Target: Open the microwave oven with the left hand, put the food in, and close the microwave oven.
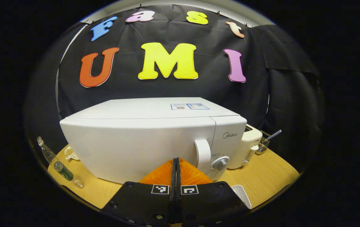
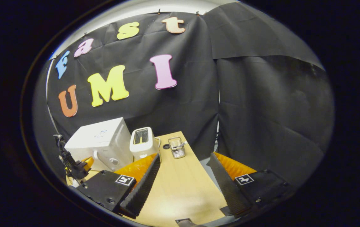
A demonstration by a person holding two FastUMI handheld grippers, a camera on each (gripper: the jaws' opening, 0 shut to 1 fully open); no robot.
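A closed microwave point(image 1: 142, 138) stands at the centre of the left gripper view, its door handle point(image 1: 203, 154) at about 4 o'clock on the front face, with the dial point(image 1: 220, 164) just beside it. The left gripper point(image 1: 176, 164) points at the door with fingers pressed together and nothing between them, short of the handle. The opening step appears not yet begun; the next move likely calls for parting the fingers and reaching right to hook the handle. In the right gripper view, the right gripper point(image 2: 184, 170) hangs wide apart and empty above the table point(image 2: 180, 189), the microwave at 10 o'clock. A toaster point(image 2: 142, 142) sits just beside the microwave, a wire basket point(image 2: 177, 147) near it. A bottle point(image 1: 55, 160) lies at the table's 8 o'clock edge. The food cannot be made out.
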